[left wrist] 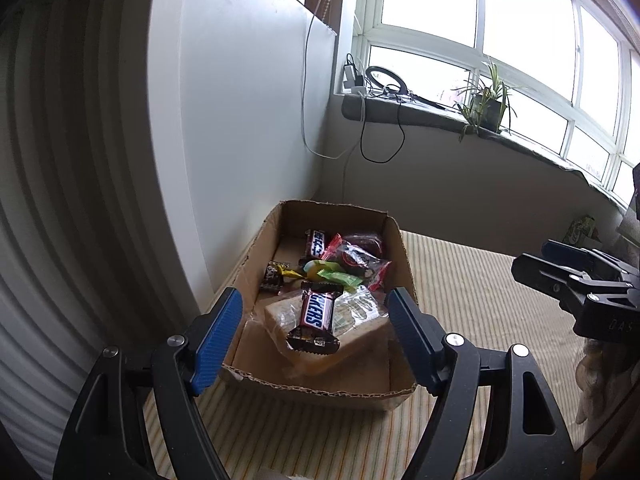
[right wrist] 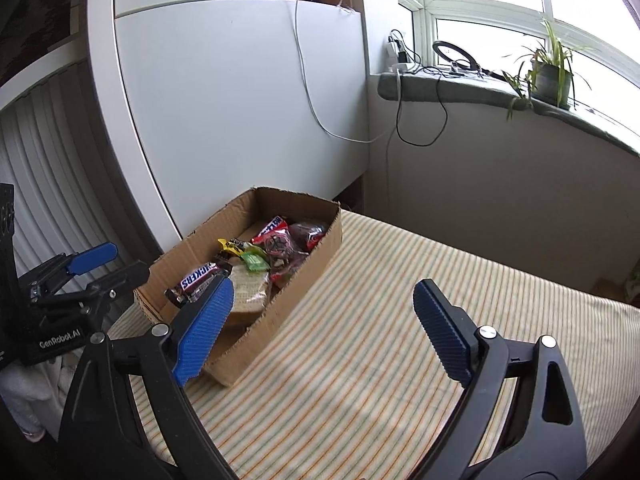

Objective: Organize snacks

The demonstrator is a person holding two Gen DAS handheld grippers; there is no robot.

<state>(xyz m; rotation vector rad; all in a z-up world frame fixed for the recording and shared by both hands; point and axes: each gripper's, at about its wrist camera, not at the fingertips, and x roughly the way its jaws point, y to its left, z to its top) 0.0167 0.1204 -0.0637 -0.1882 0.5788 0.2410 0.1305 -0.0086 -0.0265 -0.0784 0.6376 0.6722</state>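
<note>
An open cardboard box (left wrist: 396,240) (right wrist: 320,240) sits on the striped cloth and holds several snacks. A Snickers bar (left wrist: 316,316) (right wrist: 198,278) lies on top of a clear-wrapped sandwich (left wrist: 360,316) at the near end. Behind it are a green candy (left wrist: 340,278), a red-wrapped snack (left wrist: 356,260), a second Snickers (left wrist: 314,242) and a small yellow-and-brown candy (left wrist: 276,274). My left gripper (left wrist: 316,336) is open and empty, just above the box's near end. My right gripper (right wrist: 324,320) is open and empty, over the cloth right of the box.
The striped cloth (right wrist: 380,360) covers the surface. A white cabinet (right wrist: 240,100) stands behind the box. A windowsill (right wrist: 460,88) carries a potted plant (right wrist: 550,72), chargers and hanging cables. The right gripper shows in the left wrist view (left wrist: 576,280), the left one in the right wrist view (right wrist: 80,280).
</note>
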